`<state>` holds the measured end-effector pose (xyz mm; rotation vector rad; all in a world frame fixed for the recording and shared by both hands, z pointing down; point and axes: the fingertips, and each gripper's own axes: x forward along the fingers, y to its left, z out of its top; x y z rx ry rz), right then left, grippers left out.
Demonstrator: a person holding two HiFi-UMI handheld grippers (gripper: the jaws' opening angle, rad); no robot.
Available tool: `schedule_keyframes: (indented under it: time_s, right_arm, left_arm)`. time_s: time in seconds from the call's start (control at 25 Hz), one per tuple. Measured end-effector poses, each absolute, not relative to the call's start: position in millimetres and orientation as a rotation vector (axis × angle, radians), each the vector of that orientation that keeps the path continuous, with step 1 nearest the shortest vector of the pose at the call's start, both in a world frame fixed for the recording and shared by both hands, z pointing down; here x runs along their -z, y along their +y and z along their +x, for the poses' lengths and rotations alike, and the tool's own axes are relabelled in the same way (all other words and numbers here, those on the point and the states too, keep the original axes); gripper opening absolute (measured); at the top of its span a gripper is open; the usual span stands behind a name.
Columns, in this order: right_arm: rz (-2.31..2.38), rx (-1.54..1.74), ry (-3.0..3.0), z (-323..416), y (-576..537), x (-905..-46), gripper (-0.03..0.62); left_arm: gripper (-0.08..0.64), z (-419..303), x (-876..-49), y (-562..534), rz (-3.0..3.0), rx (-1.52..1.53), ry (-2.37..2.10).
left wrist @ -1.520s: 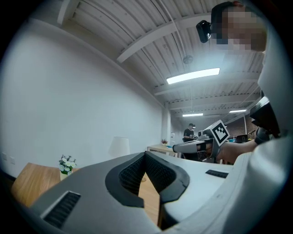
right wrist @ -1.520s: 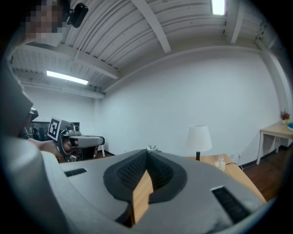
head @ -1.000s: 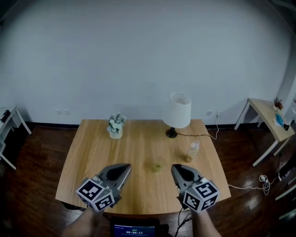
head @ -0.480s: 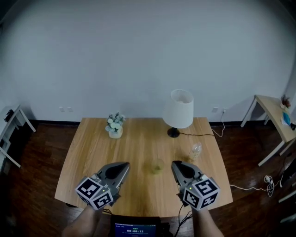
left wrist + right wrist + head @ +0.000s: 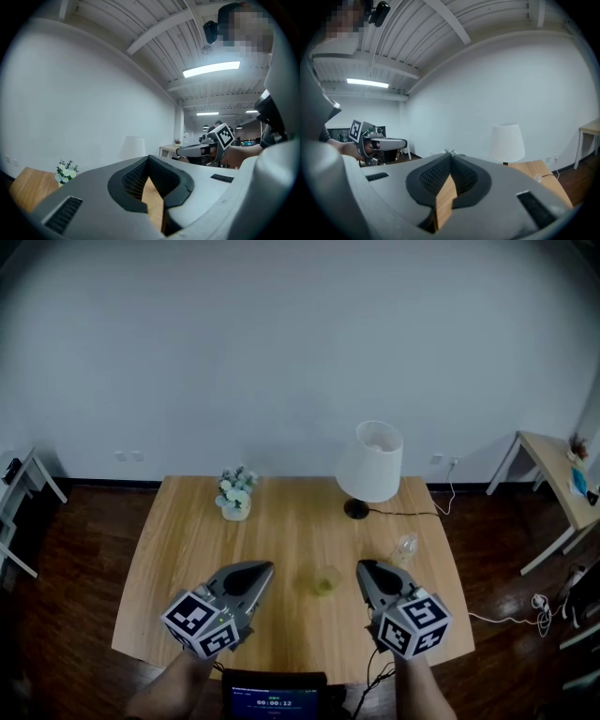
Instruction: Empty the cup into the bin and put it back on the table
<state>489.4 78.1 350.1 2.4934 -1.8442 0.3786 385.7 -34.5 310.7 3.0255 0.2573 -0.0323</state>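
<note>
A small translucent greenish cup (image 5: 324,581) stands upright on the wooden table (image 5: 187,549), near its front middle. My left gripper (image 5: 263,569) hovers just left of the cup, shut and empty. My right gripper (image 5: 365,568) hovers just right of the cup, also shut with nothing in it. The cup sits between the two tips, touched by neither. In the left gripper view the jaws (image 5: 149,159) meet at their tips, and the right gripper's marker cube (image 5: 225,136) shows beyond. The right gripper view shows its own jaws (image 5: 451,156) closed together.
A white-shaded lamp (image 5: 372,465) stands at the table's back right, its cord running off the right edge. A clear plastic bottle (image 5: 403,547) stands right of the cup. A small pot of white flowers (image 5: 234,495) sits at the back. A side table (image 5: 553,474) stands far right.
The head view has shifted slightly, so the table and lamp sit a little further right. Both grippers edged a little forward and stay shut. The cup has not moved.
</note>
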Motion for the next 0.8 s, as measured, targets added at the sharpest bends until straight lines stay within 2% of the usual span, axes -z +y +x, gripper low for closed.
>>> schedule_keyframes:
  time_s: [0.8]
  right_arm:
    - [2.483, -0.320, -1.828, 514, 47, -336, 0.003]
  left_arm:
    - [-0.009, 408, -292, -57, 3.055, 0.264, 0.317]
